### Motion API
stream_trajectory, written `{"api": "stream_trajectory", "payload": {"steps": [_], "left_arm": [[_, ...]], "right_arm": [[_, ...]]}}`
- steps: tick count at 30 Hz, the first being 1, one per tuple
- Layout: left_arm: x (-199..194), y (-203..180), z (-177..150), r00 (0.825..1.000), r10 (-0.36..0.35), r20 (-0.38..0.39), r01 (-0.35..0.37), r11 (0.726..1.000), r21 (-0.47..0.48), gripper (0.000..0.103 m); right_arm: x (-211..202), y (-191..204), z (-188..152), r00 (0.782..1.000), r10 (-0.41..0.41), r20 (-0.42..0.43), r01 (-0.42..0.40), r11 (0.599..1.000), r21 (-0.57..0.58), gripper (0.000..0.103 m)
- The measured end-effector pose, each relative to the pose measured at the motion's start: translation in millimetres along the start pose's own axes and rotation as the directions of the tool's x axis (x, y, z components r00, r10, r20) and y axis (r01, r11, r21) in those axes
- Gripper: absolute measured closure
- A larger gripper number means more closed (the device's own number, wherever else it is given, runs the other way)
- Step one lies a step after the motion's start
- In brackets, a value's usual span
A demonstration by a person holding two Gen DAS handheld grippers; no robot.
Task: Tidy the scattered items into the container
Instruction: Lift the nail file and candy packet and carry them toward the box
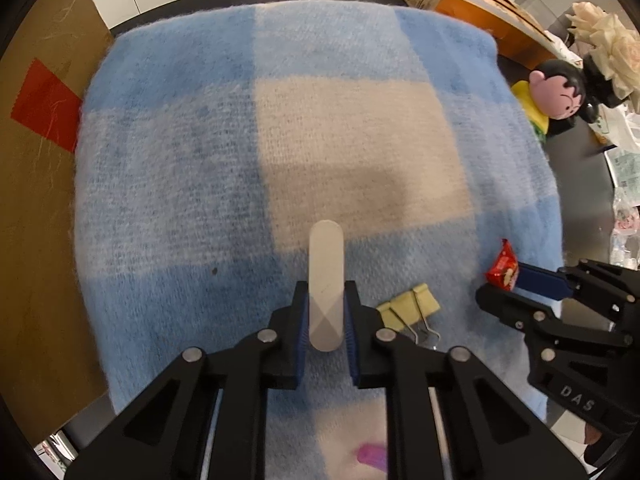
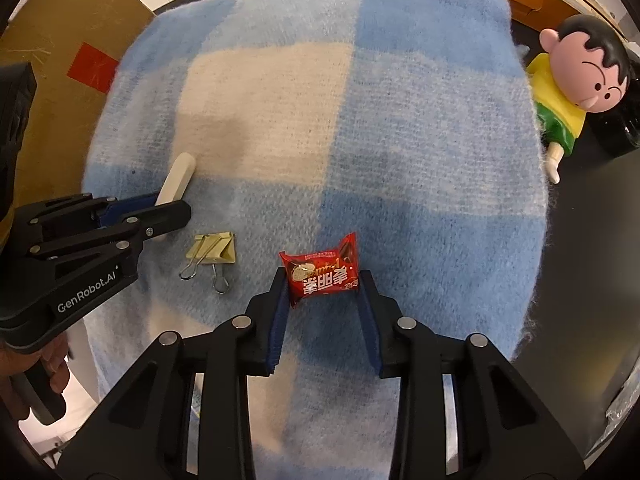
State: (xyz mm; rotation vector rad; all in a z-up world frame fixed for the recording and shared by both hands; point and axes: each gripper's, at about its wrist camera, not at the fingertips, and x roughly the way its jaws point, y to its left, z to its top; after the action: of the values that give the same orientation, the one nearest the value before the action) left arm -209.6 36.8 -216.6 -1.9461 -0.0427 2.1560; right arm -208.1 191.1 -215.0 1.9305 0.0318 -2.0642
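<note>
Left gripper (image 1: 327, 300) clamps beige oblong case (image 1: 326, 280); right gripper (image 2: 324, 284) grips red snack packet (image 2: 322, 274); both beside yellow binder clips (image 2: 214, 250) on blue-cream checked blanket (image 2: 400, 140).

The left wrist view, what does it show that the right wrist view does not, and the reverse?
Only the left wrist view shows cream flowers and a pink object at the bottom edge. Only the right wrist view shows the snack's printed front and a hand. Both show the checked blanket, white stick, yellow clip, red snack and doll.
</note>
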Motion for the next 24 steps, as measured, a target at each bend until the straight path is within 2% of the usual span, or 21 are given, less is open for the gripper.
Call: {"api": "stream_trajectory", "payload": {"steps": [10,18,24], "left_arm": [[-30.4,5.9,-12.3,0.999,-0.017,0.028,0.017,1.000,-0.015,0.087],[-67.8,-14.1,-14.6,0.996,-0.028,0.082,0.031,0.999,-0.029,0.087],[-111.5,-13.9,-30.0,0.992,-0.031,0.125,0.036,0.999,-0.032,0.087]], "right_arm": [[-23.5,10.3,-5.6,1.000,0.004,0.028,-0.004,1.000,-0.002,0.070],[-69.0,19.1,-9.5,0.997,-0.001,0.079,0.003,1.000,-0.018,0.070],[-102.3,30.9,-15.3,0.992,-0.011,0.123,0.016,0.999,-0.034,0.070]]}}
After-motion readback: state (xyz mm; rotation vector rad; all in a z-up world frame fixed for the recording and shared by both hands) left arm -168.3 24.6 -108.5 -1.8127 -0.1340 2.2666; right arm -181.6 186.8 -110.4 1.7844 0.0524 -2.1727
